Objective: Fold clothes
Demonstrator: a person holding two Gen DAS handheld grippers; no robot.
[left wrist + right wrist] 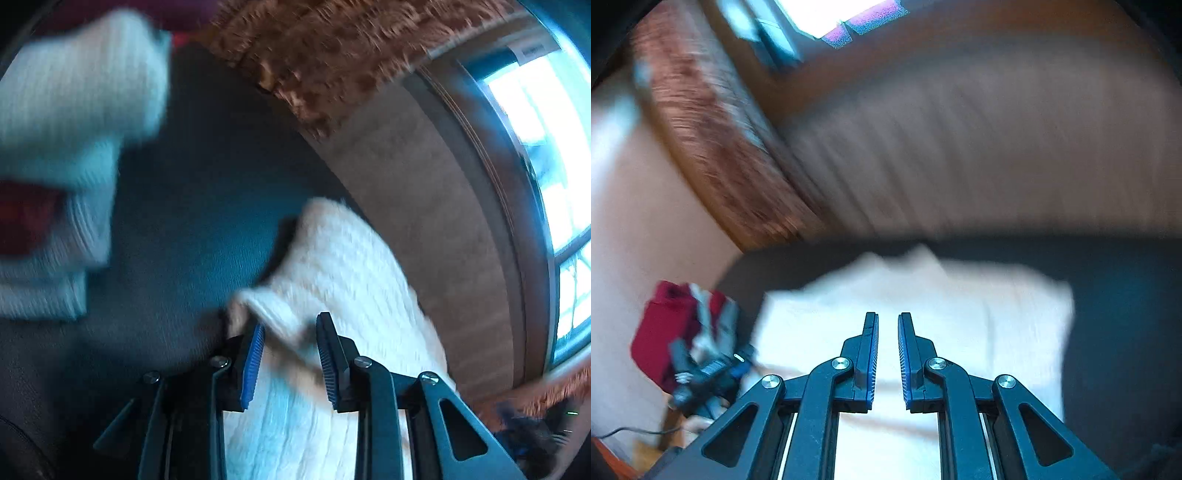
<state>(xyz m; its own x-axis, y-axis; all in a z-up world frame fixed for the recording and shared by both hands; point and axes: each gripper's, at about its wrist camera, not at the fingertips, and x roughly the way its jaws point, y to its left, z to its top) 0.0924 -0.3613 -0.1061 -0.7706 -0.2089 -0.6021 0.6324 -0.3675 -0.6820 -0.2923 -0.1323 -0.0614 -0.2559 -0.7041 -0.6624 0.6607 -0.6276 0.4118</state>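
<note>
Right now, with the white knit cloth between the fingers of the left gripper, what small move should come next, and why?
Probably close the left gripper on the white knit garment. Its jaws stand open, and a raised fold of the knit lies between the blue pads, so a pinch should catch it. The right gripper stands slightly open above the same garment, holding nothing. Both views are blurred, so the contact is uncertain.

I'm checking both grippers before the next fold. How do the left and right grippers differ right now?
The left gripper stands wide open, with a raised fold of the white knit garment between its fingers; the right gripper has only a narrow gap, with nothing in it. The left sits at the garment's edge by the dark surface; the right hovers over its middle. Both have blue pads.
</note>
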